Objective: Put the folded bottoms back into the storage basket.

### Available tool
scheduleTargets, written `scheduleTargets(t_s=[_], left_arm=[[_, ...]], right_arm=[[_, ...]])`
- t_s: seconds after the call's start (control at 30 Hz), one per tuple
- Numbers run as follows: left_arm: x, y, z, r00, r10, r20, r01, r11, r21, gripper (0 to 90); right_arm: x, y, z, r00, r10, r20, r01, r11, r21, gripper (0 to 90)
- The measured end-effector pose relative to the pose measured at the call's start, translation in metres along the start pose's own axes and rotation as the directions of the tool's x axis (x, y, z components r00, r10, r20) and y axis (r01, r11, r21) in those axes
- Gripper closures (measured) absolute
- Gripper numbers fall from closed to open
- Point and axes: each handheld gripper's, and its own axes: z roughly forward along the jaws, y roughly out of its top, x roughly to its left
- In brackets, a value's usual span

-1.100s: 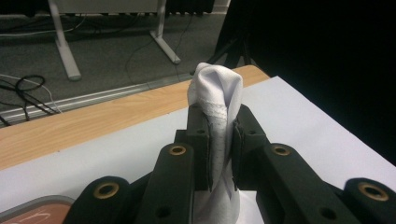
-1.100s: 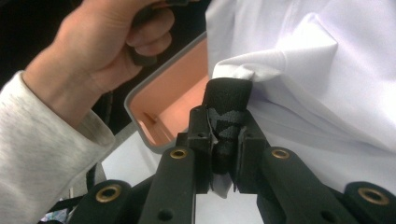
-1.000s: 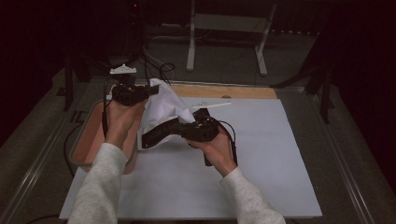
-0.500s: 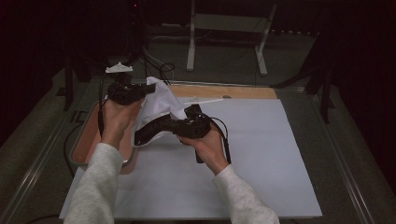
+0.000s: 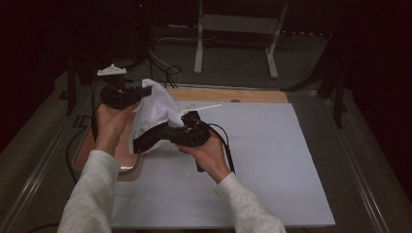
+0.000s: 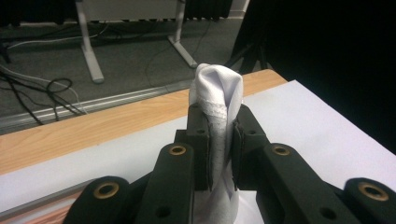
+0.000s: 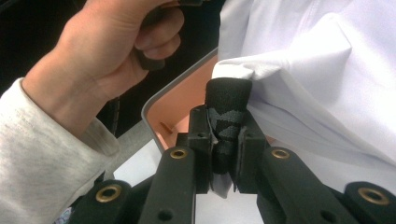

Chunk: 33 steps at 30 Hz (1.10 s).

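A white cloth [image 5: 158,108] hangs in the air over the orange tray [image 5: 87,148] at the table's left. My left gripper [image 5: 145,91] is shut on a bunched upper fold of it, which pokes up between the jaws as white fabric [image 6: 219,88]. My right gripper [image 5: 140,144] points left, lower down. It is shut on a black band [image 7: 229,109] at the edge of the white cloth [image 7: 327,65]. In the right gripper view the person's left hand [image 7: 116,51] and grey sleeve are close at the left, with the tray [image 7: 175,109] behind the jaws.
A large white sheet [image 5: 272,160] covers most of the table, with a wooden strip [image 5: 233,95] along its far edge. Beyond it, on the dark floor, are a stand's white legs [image 5: 199,43] and loose cables [image 5: 167,73]. A metal rail [image 5: 43,165] runs along the left side.
Both hands have drifted left and slightly up, carrying the cloth with them toward the tray. Both grips look unchanged.
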Motion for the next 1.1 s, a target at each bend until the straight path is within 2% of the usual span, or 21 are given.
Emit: scheduleTargets(t_s=[0.17, 0.43, 0.77, 1.1], left_arm=[[0.009, -0.003, -0.009, 0.9997, -0.010, -0.020, 0.010, 0.9999, -0.002, 80.6], [0.022, -0.007, -0.023, 0.9985, -0.031, -0.046, 0.030, 0.9995, -0.013, 80.6], [0.035, -0.012, -0.032, 0.9962, -0.046, -0.074, 0.045, 0.9989, -0.014, 80.6], [0.048, -0.018, -0.039, 0.9931, -0.073, -0.091, 0.071, 0.9971, -0.026, 80.6]], right_arm=[[0.004, -0.002, 0.007, 0.9998, -0.018, 0.005, 0.018, 1.000, 0.012, 80.7], [0.006, -0.005, 0.015, 0.9998, -0.020, 0.004, 0.020, 0.999, 0.029, 80.7], [0.009, -0.008, 0.024, 0.9993, -0.032, 0.019, 0.031, 0.998, 0.047, 80.7], [0.012, -0.009, 0.035, 0.9996, -0.023, 0.019, 0.021, 0.998, 0.057, 80.7]])
